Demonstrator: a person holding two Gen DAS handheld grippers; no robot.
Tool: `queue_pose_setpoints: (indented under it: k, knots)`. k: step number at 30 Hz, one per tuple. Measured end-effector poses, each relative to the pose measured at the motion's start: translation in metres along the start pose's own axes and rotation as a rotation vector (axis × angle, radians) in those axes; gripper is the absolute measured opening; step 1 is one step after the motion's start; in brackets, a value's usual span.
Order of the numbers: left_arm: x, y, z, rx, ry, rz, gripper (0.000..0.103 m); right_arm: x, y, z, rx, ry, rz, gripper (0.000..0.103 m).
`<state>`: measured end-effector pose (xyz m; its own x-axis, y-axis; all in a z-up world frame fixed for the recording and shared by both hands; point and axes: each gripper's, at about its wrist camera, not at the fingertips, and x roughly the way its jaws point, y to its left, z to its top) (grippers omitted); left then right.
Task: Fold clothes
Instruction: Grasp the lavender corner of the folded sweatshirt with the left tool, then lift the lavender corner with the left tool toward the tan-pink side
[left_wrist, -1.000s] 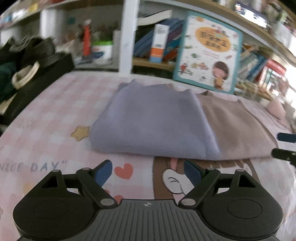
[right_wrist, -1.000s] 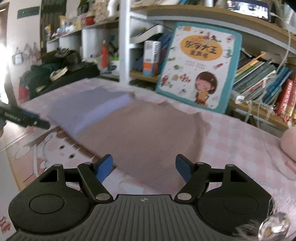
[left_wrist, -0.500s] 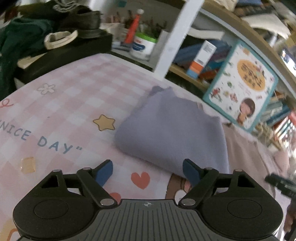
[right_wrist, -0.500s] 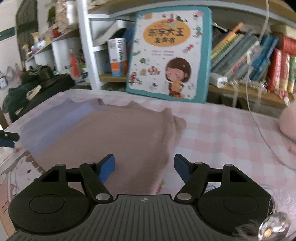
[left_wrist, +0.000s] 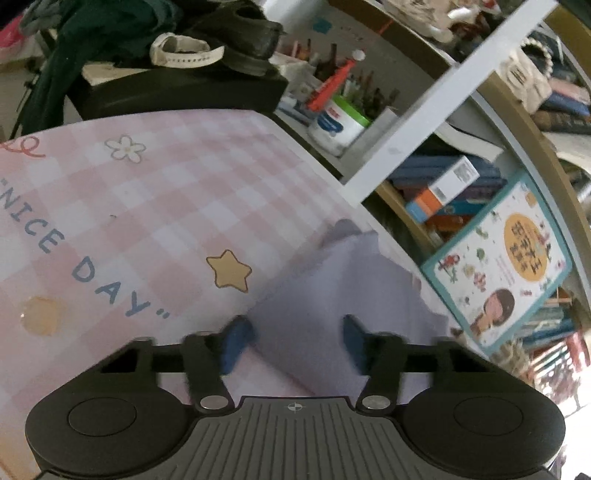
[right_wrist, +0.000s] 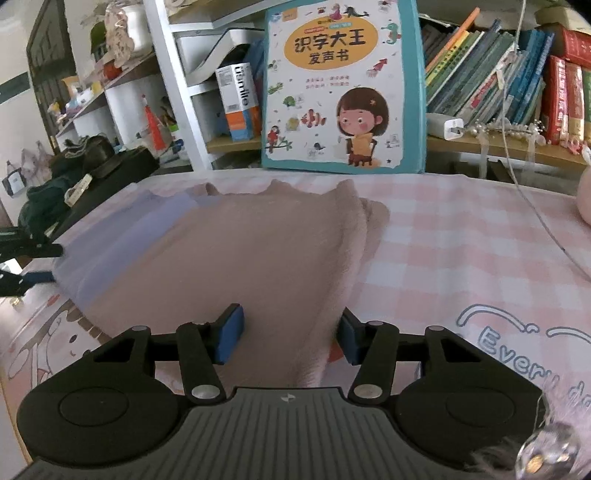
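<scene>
A folded garment lies flat on the pink checked cloth (right_wrist: 461, 266). Its left part is lavender (left_wrist: 351, 280) and its right part is pinkish beige (right_wrist: 266, 251). My left gripper (left_wrist: 295, 338) is low at the lavender part's near corner. Its jaws are closing, with that corner between the blue pads, which stand apart from the fabric. At the beige part's near right corner, my right gripper (right_wrist: 290, 334) has its jaws closing around the fabric without pinching it. The left gripper's fingers (right_wrist: 29, 262) also show at the left edge of the right wrist view.
A big children's book (right_wrist: 341, 85) leans on the bookshelf just behind the garment. A black case (left_wrist: 177, 88) with dark clothes and shoes sits at the far left, and a pen tub (left_wrist: 336, 125) beside it. A thin cable (right_wrist: 535, 214) crosses the cloth at the right.
The left gripper rolled, moved in on the lavender corner, and its jaws narrowed a lot. The right gripper dropped to the beige corner and its jaws narrowed.
</scene>
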<state>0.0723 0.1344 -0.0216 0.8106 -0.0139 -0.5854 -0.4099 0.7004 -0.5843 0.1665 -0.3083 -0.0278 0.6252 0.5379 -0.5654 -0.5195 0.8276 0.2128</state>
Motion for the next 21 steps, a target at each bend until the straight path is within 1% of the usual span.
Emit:
queue_pose_setpoints:
  k: [2, 4, 6, 8, 11, 14, 15, 18, 19, 20, 21]
  knots:
    - [0.007, 0.006, 0.006, -0.026, 0.004, -0.014, 0.027, 0.0, 0.008, -0.001, -0.029, 0.008, -0.006, 0.05]
    - [0.011, 0.011, 0.014, -0.043, 0.007, -0.026, 0.022, 0.0, 0.017, -0.003, -0.046, 0.013, -0.002, 0.05]
    - [0.007, 0.003, 0.018, 0.009, -0.026, -0.027, 0.016, 0.001, 0.023, -0.005, -0.051, 0.012, 0.007, 0.05]
    - [-0.003, -0.015, 0.021, 0.112, -0.07, -0.048, 0.015, 0.002, 0.03, -0.006, -0.054, 0.008, 0.013, 0.05]
    - [-0.014, -0.037, 0.025, 0.231, -0.094, -0.098, 0.015, 0.004, 0.04, -0.008, -0.06, 0.0, 0.018, 0.05]
    - [-0.009, -0.038, 0.03, 0.273, -0.09, -0.08, 0.016, 0.005, 0.048, -0.009, -0.08, -0.003, 0.025, 0.05]
    - [-0.007, -0.036, 0.031, 0.274, -0.086, -0.069, 0.016, 0.006, 0.05, -0.01, -0.089, -0.003, 0.026, 0.05]
    - [0.002, -0.021, 0.034, 0.224, -0.066, -0.033, 0.018, 0.006, 0.053, -0.01, -0.095, -0.002, 0.028, 0.05]
    - [0.004, -0.016, 0.033, 0.202, -0.058, -0.025, 0.021, 0.007, 0.051, -0.01, -0.089, 0.0, 0.031, 0.05]
    - [0.007, -0.011, 0.033, 0.178, -0.049, -0.018, 0.03, 0.007, 0.051, -0.009, -0.084, 0.0, 0.034, 0.05]
    - [0.009, -0.007, 0.032, 0.159, -0.04, -0.013, 0.034, 0.007, 0.05, -0.009, -0.083, 0.0, 0.035, 0.05]
